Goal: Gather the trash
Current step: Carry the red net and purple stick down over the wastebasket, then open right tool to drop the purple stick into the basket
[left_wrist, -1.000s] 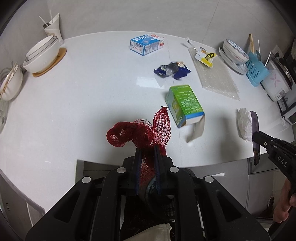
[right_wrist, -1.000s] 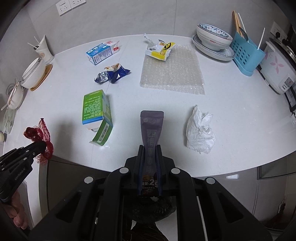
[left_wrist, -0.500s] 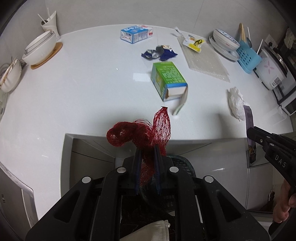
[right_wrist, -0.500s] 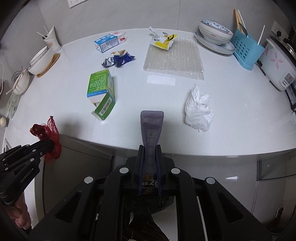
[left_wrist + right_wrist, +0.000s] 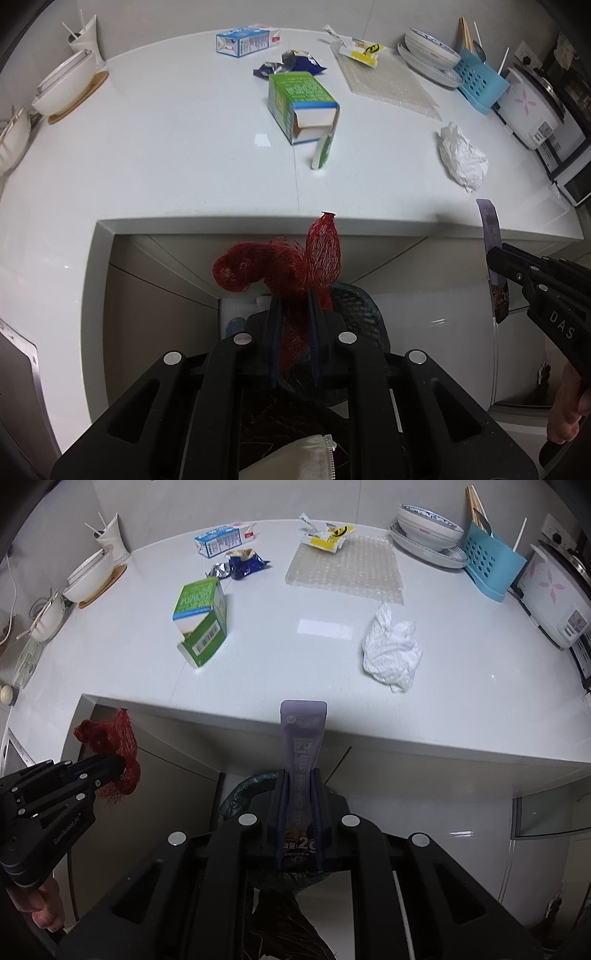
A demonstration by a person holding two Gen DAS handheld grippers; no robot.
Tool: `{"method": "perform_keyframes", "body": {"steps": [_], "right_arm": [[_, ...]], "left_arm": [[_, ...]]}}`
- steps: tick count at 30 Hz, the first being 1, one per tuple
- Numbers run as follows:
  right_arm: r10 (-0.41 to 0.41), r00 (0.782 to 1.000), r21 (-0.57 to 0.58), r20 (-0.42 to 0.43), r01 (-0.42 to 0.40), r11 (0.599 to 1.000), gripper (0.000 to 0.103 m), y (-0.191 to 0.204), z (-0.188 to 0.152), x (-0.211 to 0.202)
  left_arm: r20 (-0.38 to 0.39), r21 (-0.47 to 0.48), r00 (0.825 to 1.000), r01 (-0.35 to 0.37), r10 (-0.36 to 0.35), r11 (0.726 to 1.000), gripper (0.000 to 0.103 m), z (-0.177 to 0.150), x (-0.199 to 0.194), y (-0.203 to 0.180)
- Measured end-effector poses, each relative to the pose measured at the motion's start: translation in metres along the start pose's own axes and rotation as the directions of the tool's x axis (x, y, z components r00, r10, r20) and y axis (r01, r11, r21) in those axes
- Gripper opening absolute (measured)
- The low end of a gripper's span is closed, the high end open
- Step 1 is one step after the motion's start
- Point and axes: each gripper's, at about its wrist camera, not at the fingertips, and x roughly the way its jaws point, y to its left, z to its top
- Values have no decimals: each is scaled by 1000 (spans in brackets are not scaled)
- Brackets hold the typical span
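L gripper (image 5: 294, 306) clamped on red mesh netting (image 5: 284, 264); R gripper (image 5: 300, 790) pinching flat purple sachet (image 5: 303, 738), above dark mesh bin (image 5: 360, 306).

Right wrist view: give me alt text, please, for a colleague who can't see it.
The right gripper grips a purple packet over a dark bin below the white counter. At left, the left gripper holds red netting; cartons, wrappers and a crumpled tissue lie on the counter.

White counter (image 5: 461, 686), blue utensil rack (image 5: 489, 566), rice cooker (image 5: 554, 598), stacked bowls (image 5: 428, 530)
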Motion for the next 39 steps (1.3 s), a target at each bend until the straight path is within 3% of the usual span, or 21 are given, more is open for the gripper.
{"method": "perform_keyframes", "body": {"steps": [8, 16, 26, 39], "right_arm": [[3, 999, -16, -39, -3, 1000, 11, -4, -29, 22], [12, 996, -18, -88, -14, 1000, 11, -7, -53, 55], [25, 994, -16, -106, -27, 999, 12, -15, -67, 85], [20, 989, -71, -144, -31, 997, 12, 6, -80, 126]], "left_arm": [[-17, 1, 1000, 6, -6, 1000, 12, -24, 20, -2], [-30, 6, 999, -39, 39, 999, 12, -38, 41, 0], [-22, 7, 999, -34, 34, 999, 12, -46, 65, -5], [-19, -42, 1000, -13, 13, 999, 12, -56, 86, 3]]}}
